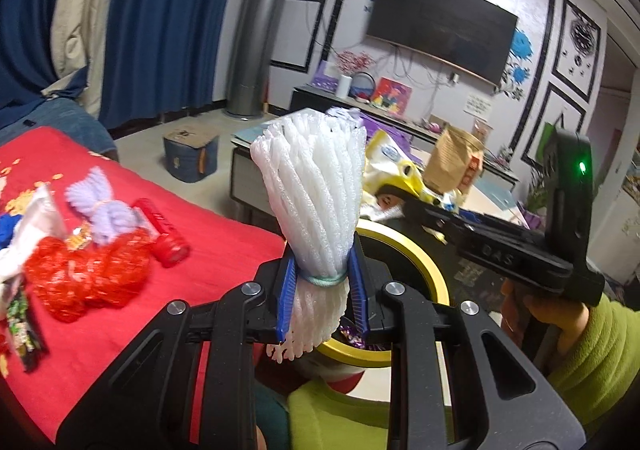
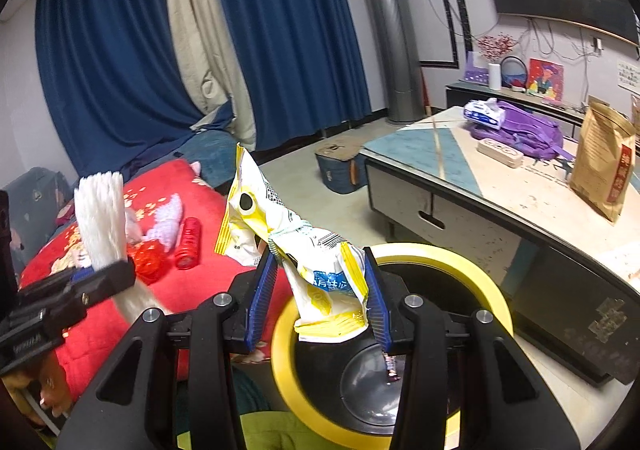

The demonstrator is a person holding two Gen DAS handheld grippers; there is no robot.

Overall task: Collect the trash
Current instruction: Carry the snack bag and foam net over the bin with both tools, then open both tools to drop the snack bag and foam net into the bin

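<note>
Left wrist view: left gripper (image 1: 320, 290), blue pads (image 1: 286, 298) closed narrow on a white foam net sleeve (image 1: 312, 186), bunched and tied with a pale green band; its top stands upright and its lower end hangs over the yellow-rimmed bin (image 1: 424, 262). Bin mostly hidden behind the sleeve and black frame; a scrap of purple wrapper inside is hard to make out. Right gripper's body crosses at right, gripped by a hand (image 1: 520, 314) in a green sleeve (image 1: 592, 362), its tips concealed behind the sleeve.

Right wrist view: right gripper (image 2: 320, 302), pads at medium width clamped on a crumpled yellow-and-white snack bag (image 2: 304, 250), lower edge above the bin's open mouth (image 2: 400, 258). Bin interior dark and reflective, contents unclear. Left gripper enters at left, partly cut off by the frame edge.

Red blanket (image 1: 192, 250): red net (image 1: 84, 274), lilac fuzzy item (image 1: 100, 210), red tube (image 1: 160, 234), further wrappers blurred and cropped at left edge.
</note>
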